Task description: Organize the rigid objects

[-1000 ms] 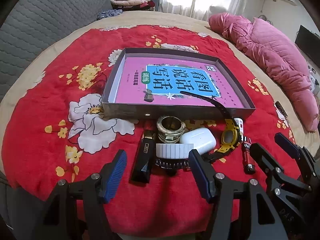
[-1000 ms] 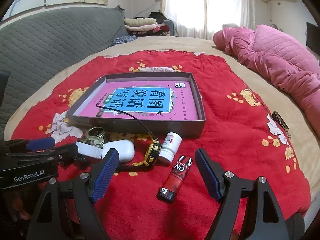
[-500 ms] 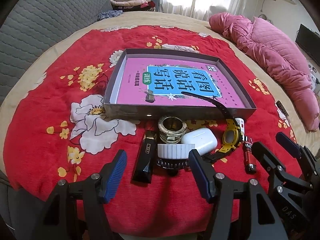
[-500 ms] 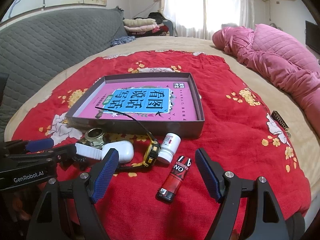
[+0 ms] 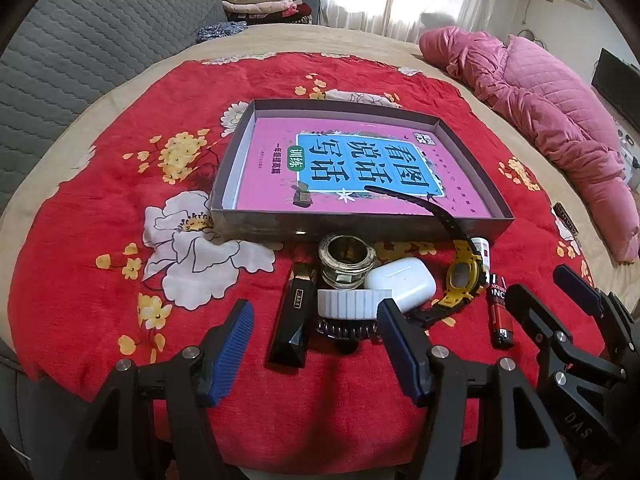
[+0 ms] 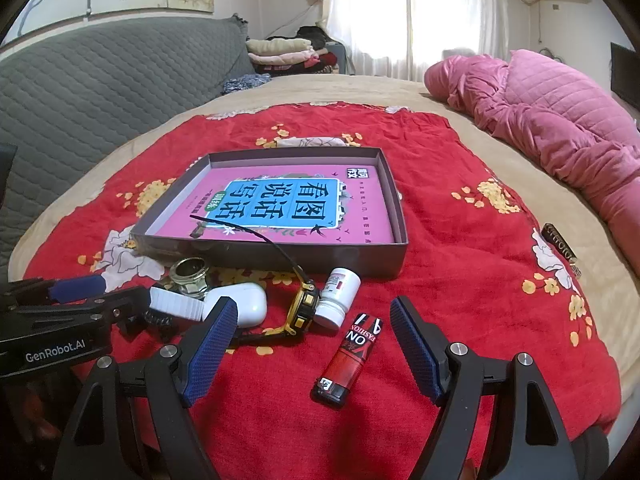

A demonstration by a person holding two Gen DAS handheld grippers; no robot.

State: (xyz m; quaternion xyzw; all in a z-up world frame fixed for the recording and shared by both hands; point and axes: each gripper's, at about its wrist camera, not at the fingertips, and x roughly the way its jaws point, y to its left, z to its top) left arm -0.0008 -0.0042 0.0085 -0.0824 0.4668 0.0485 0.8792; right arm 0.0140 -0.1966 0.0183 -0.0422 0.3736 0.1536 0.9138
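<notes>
Left-wrist view: left gripper point(image 5: 314, 346) wide, empty over the black bar point(image 5: 294, 318) and white cap point(image 5: 354, 305) before the tray point(image 5: 256, 222); right-wrist view: right gripper point(image 6: 312, 348) wide above the lighter point(image 6: 351, 360), which likely rolls if nudged.

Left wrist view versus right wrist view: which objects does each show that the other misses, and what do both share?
Only the left wrist view shows the black rectangular bar, clear of the left tool. Only the right wrist view shows the white pill bottle whole, and the "GenRobot.AI" marking. Both show the open box holding the pink book, the earbud case, yellow watch, red lighter and the open right tool.
</notes>
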